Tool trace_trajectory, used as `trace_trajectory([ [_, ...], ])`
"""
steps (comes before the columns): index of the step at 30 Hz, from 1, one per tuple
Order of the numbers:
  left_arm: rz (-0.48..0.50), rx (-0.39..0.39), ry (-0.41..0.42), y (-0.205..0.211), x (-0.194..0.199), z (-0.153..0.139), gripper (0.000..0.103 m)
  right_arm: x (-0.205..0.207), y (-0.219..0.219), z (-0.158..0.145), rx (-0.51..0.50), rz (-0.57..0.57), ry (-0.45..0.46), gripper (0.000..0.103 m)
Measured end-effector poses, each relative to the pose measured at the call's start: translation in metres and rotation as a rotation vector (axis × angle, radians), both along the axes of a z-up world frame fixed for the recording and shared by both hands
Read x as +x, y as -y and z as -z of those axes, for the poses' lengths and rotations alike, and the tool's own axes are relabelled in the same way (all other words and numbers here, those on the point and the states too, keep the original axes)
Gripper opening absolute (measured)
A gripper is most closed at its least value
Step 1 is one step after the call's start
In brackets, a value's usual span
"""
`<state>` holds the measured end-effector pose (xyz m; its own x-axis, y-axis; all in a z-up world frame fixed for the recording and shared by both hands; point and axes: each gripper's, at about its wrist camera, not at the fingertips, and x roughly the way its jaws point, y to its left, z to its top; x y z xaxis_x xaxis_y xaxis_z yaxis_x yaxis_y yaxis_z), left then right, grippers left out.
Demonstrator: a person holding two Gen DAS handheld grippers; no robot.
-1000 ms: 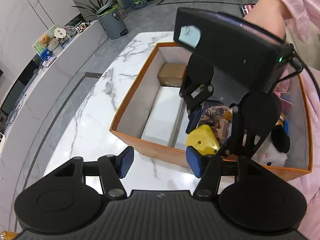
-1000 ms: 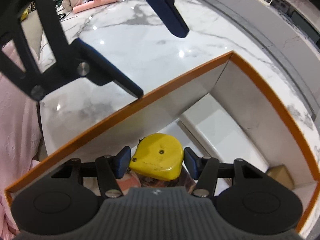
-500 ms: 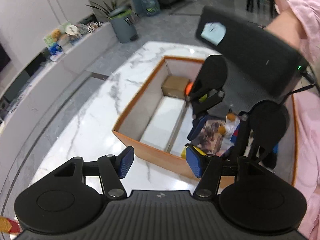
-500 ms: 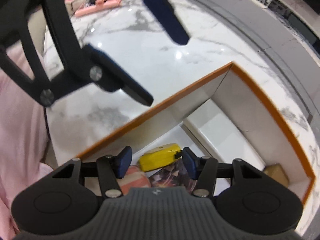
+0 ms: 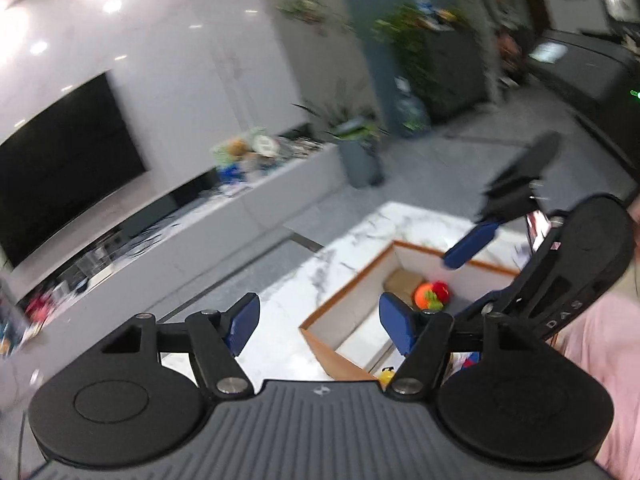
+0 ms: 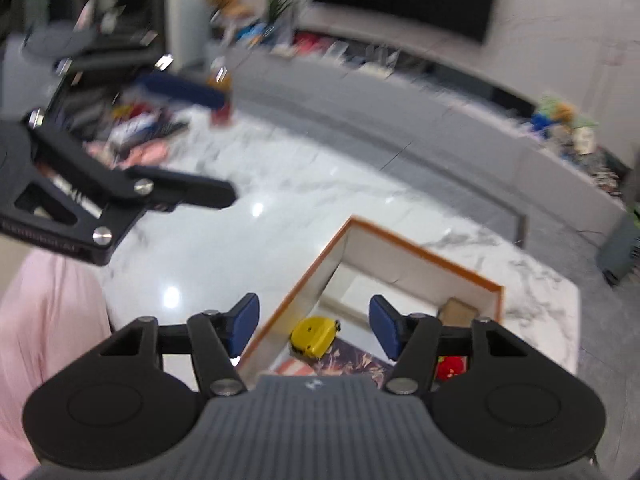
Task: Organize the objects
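The yellow tape measure lies inside the orange-rimmed box on a printed card, with nothing gripping it. My right gripper hovers well above it, its jaws opening and nothing between them. My left gripper is also high over the marble table, near the box's left wall, its jaws opening and empty. Each gripper appears in the other's view: the right gripper beside the box, the left gripper over the table. The picture is blurred by motion.
The box also holds a small brown carton and an orange and red toy. A pile of loose items lies at the table's far left. A pink sleeve is at the lower left. A low cabinet runs beyond.
The right gripper let go of the yellow tape measure, which now lies in the box. Both grippers have risen away from the box and tilted up, so more of the room shows.
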<state>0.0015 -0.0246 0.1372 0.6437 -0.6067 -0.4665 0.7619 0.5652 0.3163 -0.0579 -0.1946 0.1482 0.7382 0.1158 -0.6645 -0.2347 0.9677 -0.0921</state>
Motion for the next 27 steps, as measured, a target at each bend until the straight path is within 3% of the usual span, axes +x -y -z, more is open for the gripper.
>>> trace_trajectory([
  [4,-0.152,-0.087,0.015,-0.024,-0.022,-0.003,0.089,-0.04,-0.014,-0.008,-0.001,0.128,0.164,0.067],
  [11,-0.268,-0.192,0.0,-0.061,-0.054,0.012,0.091,-0.099,-0.036,0.005,0.135,0.26,0.286,0.073],
  [16,-0.31,-0.194,-0.011,-0.073,-0.071,0.034,0.091,-0.124,-0.054,0.02,0.112,0.32,0.313,0.074],
  [21,-0.331,-0.21,-0.103,-0.079,-0.066,0.049,0.091,-0.121,-0.059,0.046,0.088,0.379,0.319,0.075],
  [27,-0.364,-0.213,-0.121,-0.076,-0.067,0.065,0.091,-0.119,-0.055,0.064,0.093,0.461,0.324,0.076],
])
